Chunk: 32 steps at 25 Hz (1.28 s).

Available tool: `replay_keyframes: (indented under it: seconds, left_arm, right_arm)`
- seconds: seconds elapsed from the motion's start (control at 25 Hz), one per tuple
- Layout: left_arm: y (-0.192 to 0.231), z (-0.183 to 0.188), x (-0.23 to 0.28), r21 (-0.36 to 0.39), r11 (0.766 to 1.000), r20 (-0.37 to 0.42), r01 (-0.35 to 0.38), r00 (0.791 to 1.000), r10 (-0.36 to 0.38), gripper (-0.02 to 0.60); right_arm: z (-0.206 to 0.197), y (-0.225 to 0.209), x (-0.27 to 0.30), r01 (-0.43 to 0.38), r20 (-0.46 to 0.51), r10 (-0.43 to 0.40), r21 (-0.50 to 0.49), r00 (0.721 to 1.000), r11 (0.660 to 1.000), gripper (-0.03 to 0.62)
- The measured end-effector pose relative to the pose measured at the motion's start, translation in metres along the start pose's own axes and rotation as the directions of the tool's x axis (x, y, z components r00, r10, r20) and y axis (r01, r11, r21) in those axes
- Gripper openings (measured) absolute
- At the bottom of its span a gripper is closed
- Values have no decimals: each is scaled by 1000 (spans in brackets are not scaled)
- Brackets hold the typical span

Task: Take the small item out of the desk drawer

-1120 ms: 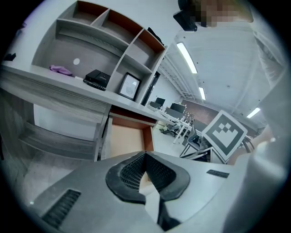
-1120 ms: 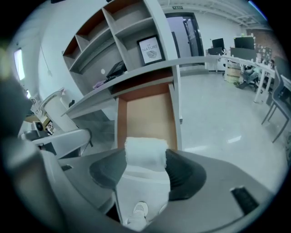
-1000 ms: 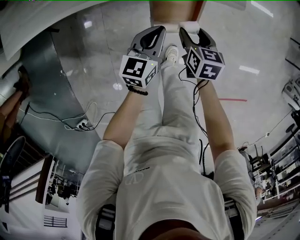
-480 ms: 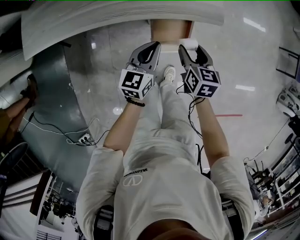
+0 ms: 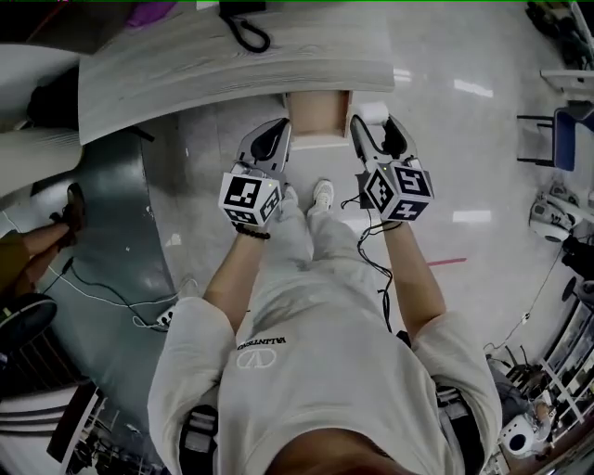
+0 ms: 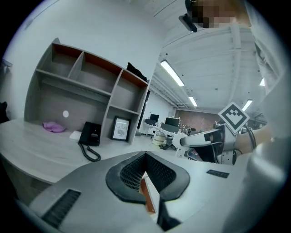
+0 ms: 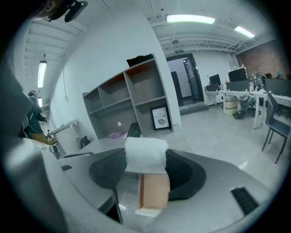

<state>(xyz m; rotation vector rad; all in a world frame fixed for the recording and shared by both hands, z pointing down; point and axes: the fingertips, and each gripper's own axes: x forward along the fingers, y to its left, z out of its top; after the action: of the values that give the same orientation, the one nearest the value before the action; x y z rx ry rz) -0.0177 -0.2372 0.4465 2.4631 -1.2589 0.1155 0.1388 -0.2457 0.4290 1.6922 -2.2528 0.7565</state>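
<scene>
My right gripper (image 5: 375, 122) is shut on a small white roll (image 5: 372, 111), held out in front of the desk's edge. In the right gripper view the roll (image 7: 146, 154) sits between the dark pads and hides part of the tan drawer unit (image 7: 154, 193) beyond it. That drawer unit (image 5: 316, 113) stands under the pale wooden desk (image 5: 278, 65); I cannot tell if a drawer is open. My left gripper (image 5: 275, 130) hangs beside the right one, shut with nothing in it. Through its narrow gap (image 6: 146, 181) a strip of the unit shows.
A black corded phone (image 5: 243, 23) and a purple cloth (image 5: 148, 11) lie on the desk. A shelf hutch (image 6: 86, 86) with a framed picture (image 6: 120, 128) stands at the desk's back. Cables and a power strip (image 5: 167, 320) lie on the glossy floor at left.
The head view has swung so that the desk top and phone now show. Both grippers sit lower in the picture. The right gripper still holds the white roll.
</scene>
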Motion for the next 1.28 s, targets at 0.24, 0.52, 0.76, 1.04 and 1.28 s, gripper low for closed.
replay_keyframes:
  seconds: [0.24,0.52,0.76,1.04,1.28]
  left_arm:
    - [-10,68,-34,74,997,97,3,995,-11,-2]
    - [-11,122,-96,101,994,155,-47,987,31,-2]
    - [-18,177,-129,154,984,238,-91,970,52,-2]
    - [-32,228,-157,185,976,339,-112,940,43,-2]
    - [-38,253,-172,214,971,383,-111,924,22,-2]
  right_arm:
    - [79,13,-43,18,154,-6,-78,988,997,265]
    - [117,29,-106,32,239,-8,-99,971,995,265]
    - [169,36,-158,52,353,-6,-119,936,992,265]
    - [213,45,-213,74,466,0,-140,885,987,265]
    - [231,41,-249,105,534,-20,-129,845,986,265]
